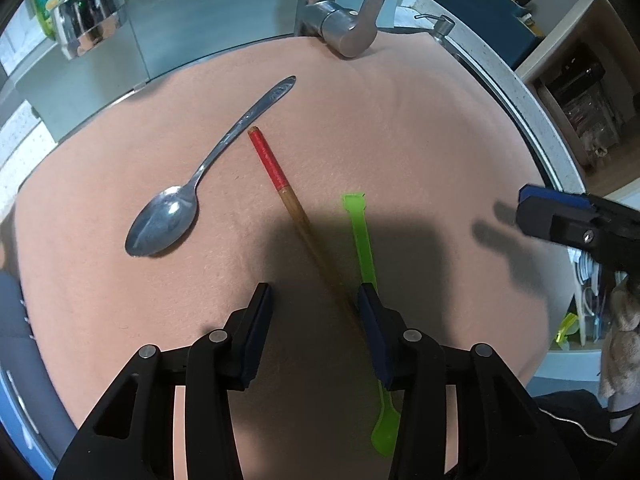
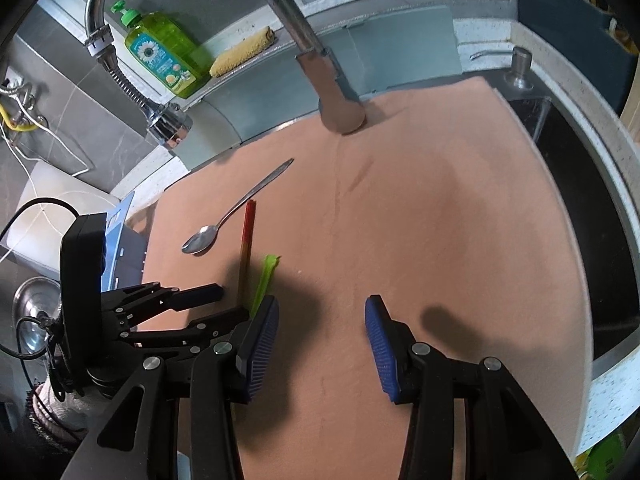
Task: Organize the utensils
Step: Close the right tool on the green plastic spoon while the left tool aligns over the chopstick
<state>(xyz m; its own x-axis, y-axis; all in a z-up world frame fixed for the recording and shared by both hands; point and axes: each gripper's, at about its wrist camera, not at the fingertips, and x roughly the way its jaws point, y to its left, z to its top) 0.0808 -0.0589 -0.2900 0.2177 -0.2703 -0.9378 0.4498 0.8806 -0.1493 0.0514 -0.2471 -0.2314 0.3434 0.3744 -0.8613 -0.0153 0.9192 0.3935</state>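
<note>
Work surface: pink mat [image 1: 420, 152] laid over the sink area. No utensil container is identifiable in either view; all three utensils lie loose on the mat.

Utensils, left wrist view:
- Metal spoon [image 1: 192, 196], far left, bowl near-left, handle running to far right.
- Chopstick [image 1: 298, 216], red-wrapped end far, just beside the spoon handle; bare wood end runs near-right and passes under the left gripper's right finger.
- Green scoop [image 1: 362, 236], right of the chopstick, flat tab end far, small bowl end near, by the gripper's right arm.

Left gripper [image 1: 314, 300]: jaws spread, hovering low over the near part of the chopstick and scoop. Chopstick shaft lies between the fingers at the right side; scoop handle runs behind the right finger. Whether that pad touches either one cannot be told. Nothing is pinched.

Right gripper [image 2: 322, 312]: jaws spread, empty, over bare mat, to the right of the utensils and well apart from the spoon. The left gripper sits between it and the chopstick.

Surroundings: faucet [image 1: 344, 28] at the far edge of the mat, its spout over the far part. Green soap bottle [image 2: 162, 54] and yellow sponge [image 2: 242, 54] on the ledge behind. Soap pump [image 2: 520, 66] at far right. Gripper shadows fall on the near mat.
</note>
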